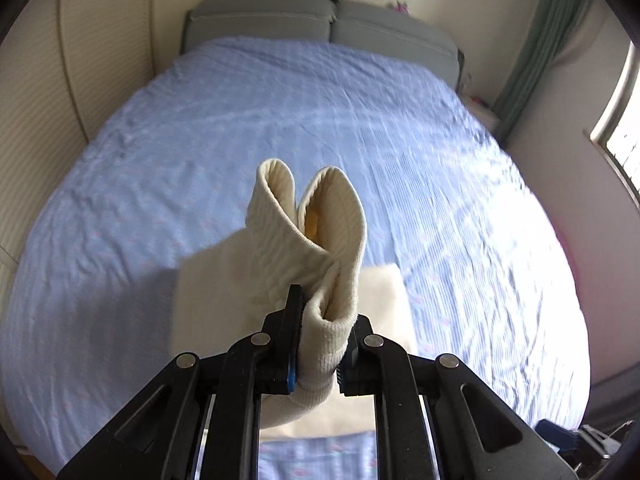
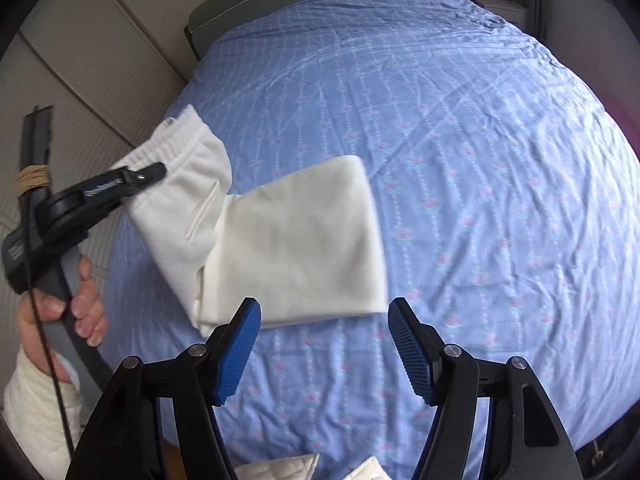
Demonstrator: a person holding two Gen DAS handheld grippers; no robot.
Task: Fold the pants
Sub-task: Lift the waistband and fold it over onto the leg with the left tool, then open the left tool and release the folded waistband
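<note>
Cream-white pants lie partly folded on the blue bedsheet. My left gripper is shut on the pants' ribbed waistband and holds that end lifted above the bed. In the right wrist view the left gripper shows at the left, clamped on the raised waistband. My right gripper is open and empty, hovering just in front of the near edge of the folded part.
Grey pillows lie at the head of the bed. A beige wall runs along the left side. A window and green curtain are at the right. A dark object sits by the bed's near right corner.
</note>
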